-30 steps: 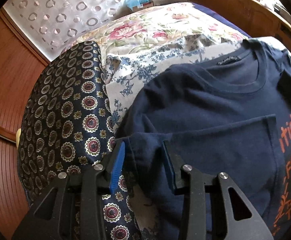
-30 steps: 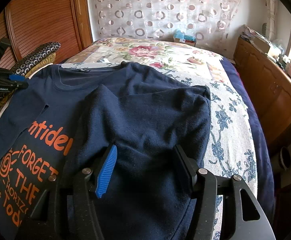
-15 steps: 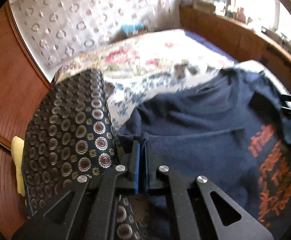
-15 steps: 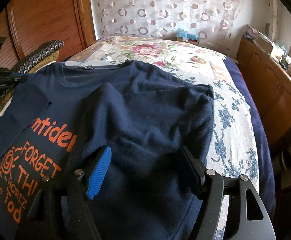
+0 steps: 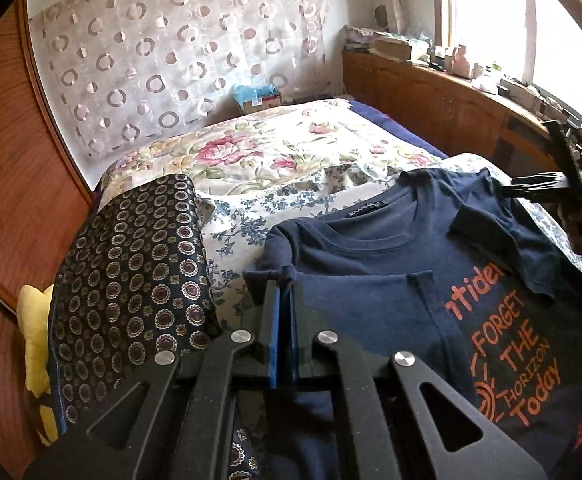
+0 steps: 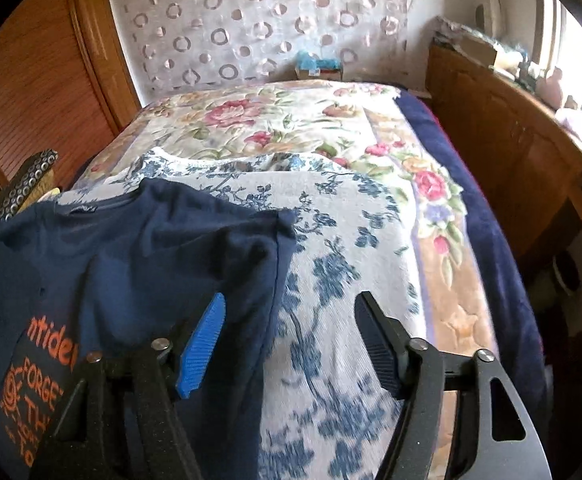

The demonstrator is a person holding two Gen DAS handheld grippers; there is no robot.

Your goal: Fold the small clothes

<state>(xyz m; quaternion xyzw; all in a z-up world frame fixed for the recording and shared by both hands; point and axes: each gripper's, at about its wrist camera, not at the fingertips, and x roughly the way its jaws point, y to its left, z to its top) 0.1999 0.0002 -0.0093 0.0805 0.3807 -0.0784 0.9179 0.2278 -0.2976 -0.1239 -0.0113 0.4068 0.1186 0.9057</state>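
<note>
- A navy T-shirt point(image 5: 375, 248) with orange lettering lies chest-up on a bed point(image 5: 251, 152), spread over a blue-flowered sheet point(image 6: 331, 248); a dark patterned cushion point(image 5: 131, 264) sits at 9 o'clock of it in the left wrist view.
- The left gripper point(image 5: 285, 280) is clenched on a pinch of the shirt's sleeve edge, cloth bunched above its blue pads.
- The right gripper point(image 6: 291, 320) hovers at the shirt's 3 o'clock edge, jaws closing with nothing clamped; only sheet and the shirt's hem line lie between them.
- Judged step: carrying the left sleeve across toward 3 o'clock for a side fold.
- To do it well, keep the pinch firm, lift just enough to clear the chest, lay the sleeve flat along a straight crease, and use the right gripper to pin the body against sliding.
</note>
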